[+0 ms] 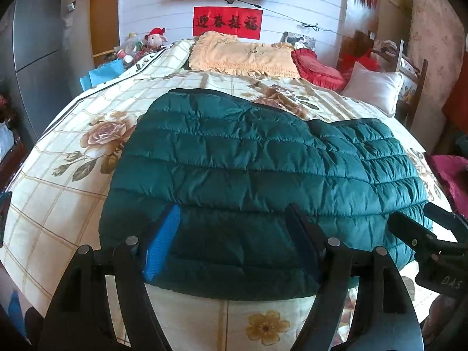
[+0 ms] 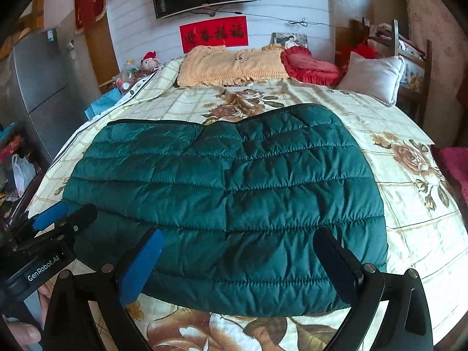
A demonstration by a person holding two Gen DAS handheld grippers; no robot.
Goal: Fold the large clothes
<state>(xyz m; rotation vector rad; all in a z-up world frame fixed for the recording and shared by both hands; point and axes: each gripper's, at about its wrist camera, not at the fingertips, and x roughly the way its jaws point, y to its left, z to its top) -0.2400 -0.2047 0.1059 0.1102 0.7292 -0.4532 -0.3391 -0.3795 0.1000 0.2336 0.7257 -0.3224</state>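
Hovering both claws, left gripper (image 1: 231,242) and right gripper (image 2: 242,263), wide open, gripping nothing, over the green quilted jacket (image 2: 228,193); you probably pinch its near hem next.

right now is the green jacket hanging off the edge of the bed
No, the green jacket lies flat on the floral bedspread, with bedspread showing all around it.

Both tools matte black with round silver pivot screws; left gripper (image 1: 231,242): one ribbed blue pad, one dark pad; right gripper (image 2: 239,263): same pad pairing; white lettering "GenRobot.AI" on left gripper's body, "DAS" on right's.
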